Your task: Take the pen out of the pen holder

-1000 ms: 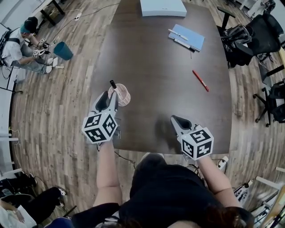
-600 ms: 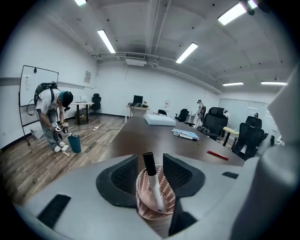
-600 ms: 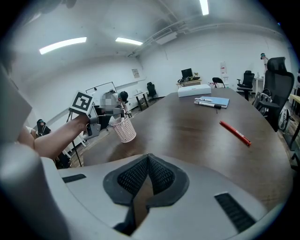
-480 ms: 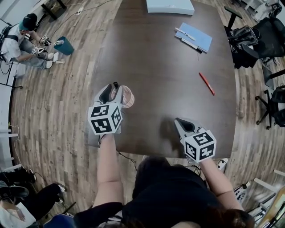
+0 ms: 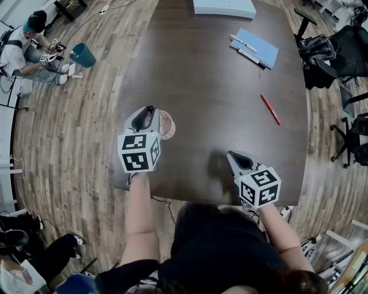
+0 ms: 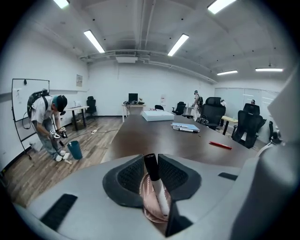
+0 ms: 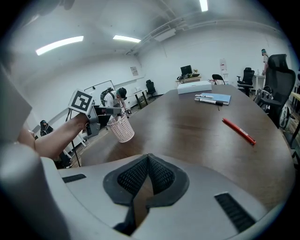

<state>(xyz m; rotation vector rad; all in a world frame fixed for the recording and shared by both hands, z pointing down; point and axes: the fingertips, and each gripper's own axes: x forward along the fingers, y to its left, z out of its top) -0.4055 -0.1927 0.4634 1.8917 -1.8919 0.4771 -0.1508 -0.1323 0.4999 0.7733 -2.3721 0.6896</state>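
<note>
A pale pink mesh pen holder (image 5: 167, 126) stands near the left edge of the dark table (image 5: 213, 80). Seen in the left gripper view, the holder (image 6: 149, 212) contains a white pen (image 6: 159, 194) with a black cap, leaning upward. My left gripper (image 5: 150, 111) reaches over the holder's rim. Its jaws are closing, and the pads (image 6: 131, 176) touch the pen's cap on both sides. My right gripper (image 5: 233, 156) hovers at the near table edge, shut with nothing in it; its view shows the holder (image 7: 122, 130) far off to the left.
A red pen (image 5: 270, 109) lies on the right side of the table. At the far end are a blue folder (image 5: 257, 47) with pens on it and a white box (image 5: 224, 7). Office chairs (image 5: 339, 46) stand to the right. A person (image 5: 26, 49) crouches beside a teal bin (image 5: 82, 55).
My left gripper has rolled and come down over the holder, so the pen's cap now sits between its jaws, which have narrowed onto it. The right gripper has sunk slightly.
</note>
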